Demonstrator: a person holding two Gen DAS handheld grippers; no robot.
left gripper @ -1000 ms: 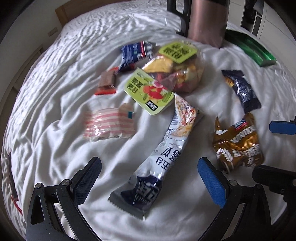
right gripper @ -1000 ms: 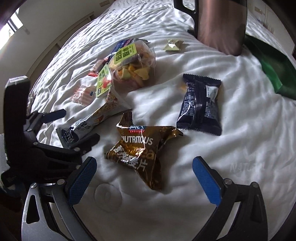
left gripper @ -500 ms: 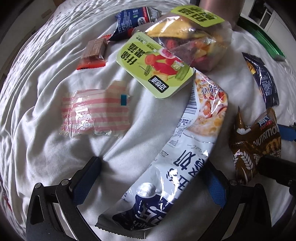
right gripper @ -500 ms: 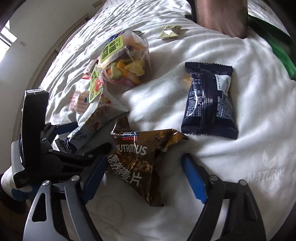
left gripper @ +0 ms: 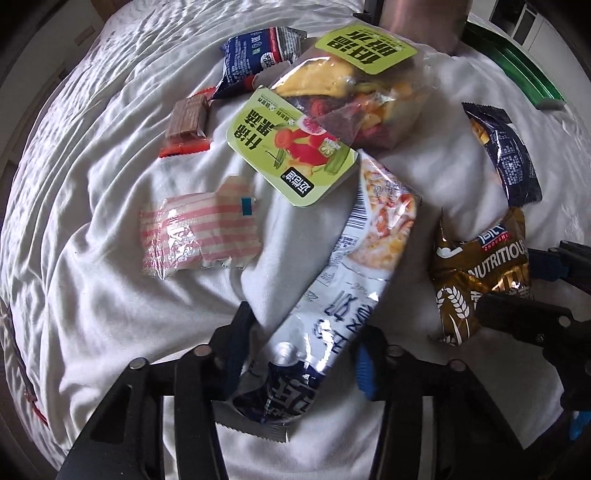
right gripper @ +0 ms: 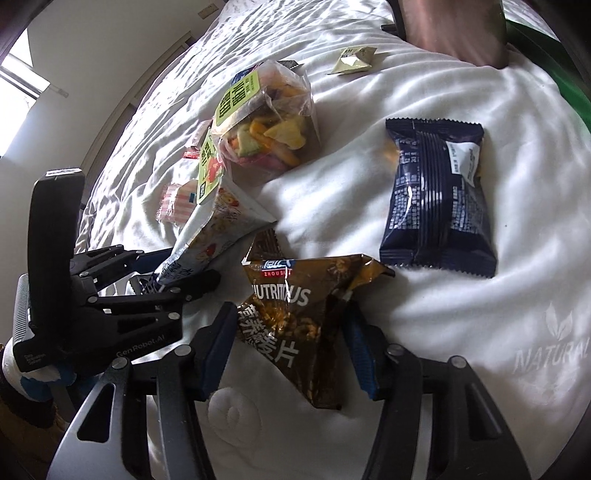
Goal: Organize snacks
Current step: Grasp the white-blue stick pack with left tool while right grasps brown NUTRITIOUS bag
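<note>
Snacks lie on a white bedsheet [left gripper: 92, 295]. My left gripper [left gripper: 299, 358] is shut on the near end of a long white and blue snack bag [left gripper: 343, 280], which also shows in the right wrist view [right gripper: 207, 236]. My right gripper [right gripper: 291, 354] is shut on a brown "Nutritious" packet [right gripper: 299, 314], seen at the right in the left wrist view [left gripper: 476, 273]. A clear bag of dried fruit with green labels [left gripper: 354, 92] lies beyond, also in the right wrist view [right gripper: 269, 125]. A dark blue packet [right gripper: 439, 199] lies to the right.
A pink striped packet [left gripper: 199, 232], a brown bar in a red wrapper [left gripper: 186, 125] and a blue and red packet [left gripper: 258, 51] lie at the left. A brown container [right gripper: 454, 26] and a green object [left gripper: 517, 70] sit at the back. A small gold wrapper [right gripper: 352, 59] lies far off.
Both grippers have moved forward and down over their packets and closed on them: the left on the long white bag, the right on the brown packet.
</note>
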